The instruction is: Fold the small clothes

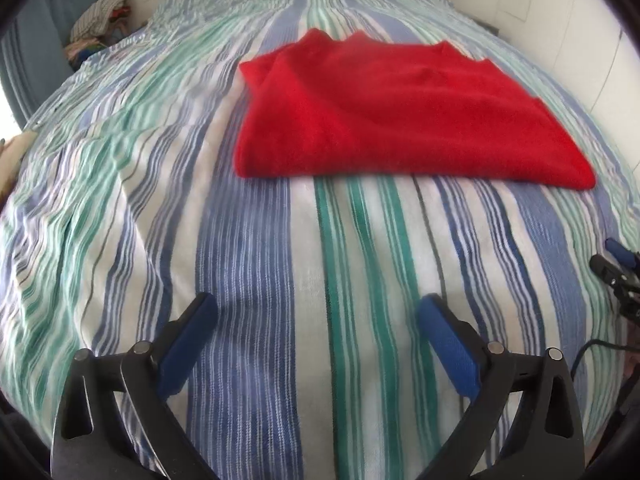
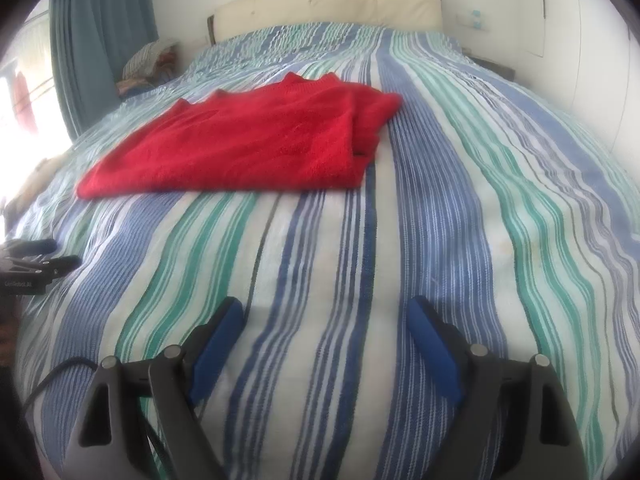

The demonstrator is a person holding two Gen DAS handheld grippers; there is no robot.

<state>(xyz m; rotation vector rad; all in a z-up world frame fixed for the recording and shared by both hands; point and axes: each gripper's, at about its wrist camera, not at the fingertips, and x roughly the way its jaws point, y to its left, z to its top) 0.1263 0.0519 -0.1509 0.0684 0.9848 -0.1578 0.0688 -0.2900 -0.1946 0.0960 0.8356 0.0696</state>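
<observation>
- The soft red knitted top (image 1: pixel 384 116) lay on the bed with the blue, green and white striped cover (image 1: pixel 248 264). It was in the upper middle of the left wrist view and the upper left of the right wrist view.
- The top looked folded over on itself, with layered edges showing on its right side in the right wrist view (image 2: pixel 360 128). It seemed part of the way folded, or maybe done.
- The left tongs (image 1: pixel 316 312) were spread wide at the bottom of the frame, with nothing between the blue pads (image 1: pixel 188 344). Only striped cover showed there.
- The right tongs (image 2: pixel 326 312) were spread apart too, and held nothing.
- Both tongs sat near the bottom of their frames, well apart from the top. They pointed down at the bed, likely so they could reach in for the next fold.
- A pile of mixed clothes (image 1: pixel 100 24) sat in the upper left, beside the blue curtain (image 2: pixel 100 32). It may have been waiting its turn.
</observation>
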